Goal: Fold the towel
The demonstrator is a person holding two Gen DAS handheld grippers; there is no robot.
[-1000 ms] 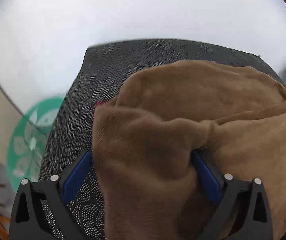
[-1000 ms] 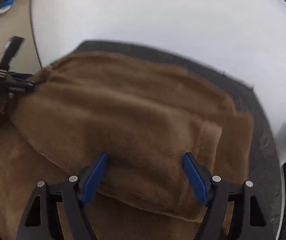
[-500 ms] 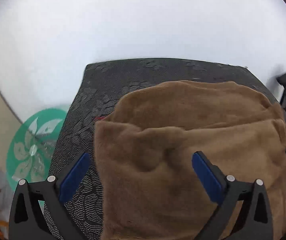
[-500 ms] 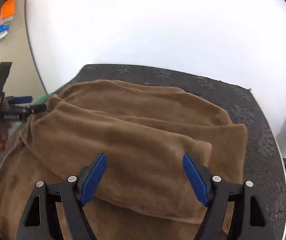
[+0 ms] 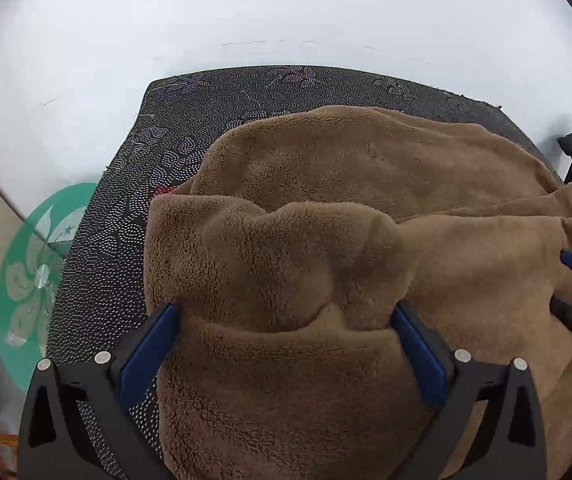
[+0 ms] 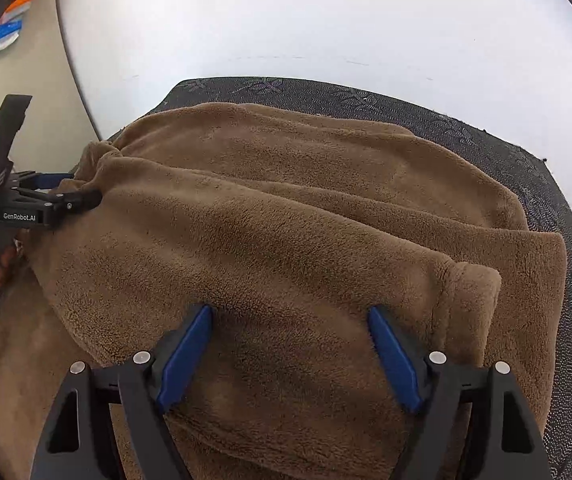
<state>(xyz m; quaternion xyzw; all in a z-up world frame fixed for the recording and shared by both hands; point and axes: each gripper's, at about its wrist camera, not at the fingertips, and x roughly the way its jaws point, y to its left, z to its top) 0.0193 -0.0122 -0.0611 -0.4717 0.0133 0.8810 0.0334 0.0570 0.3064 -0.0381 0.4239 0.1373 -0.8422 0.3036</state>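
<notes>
Lying part-folded on a dark patterned mat (image 5: 190,128) atop the white desk (image 5: 86,60): brown towel (image 6: 286,216), upper layer doubled over the lower. Left gripper (image 5: 286,320) with jaws spread wide, a raised bunch of pile between the blue pads. Right gripper (image 6: 289,320) likewise released, jaws apart above the folded layer. Green disc (image 5: 34,272) beside the mat.

The towel (image 5: 325,264) is brown and fleecy, lying on a dark patterned mat (image 5: 190,120); its near half is doubled over toward twelve o'clock; the fold is loose and humped, edges uneven at three o'clock.
</notes>
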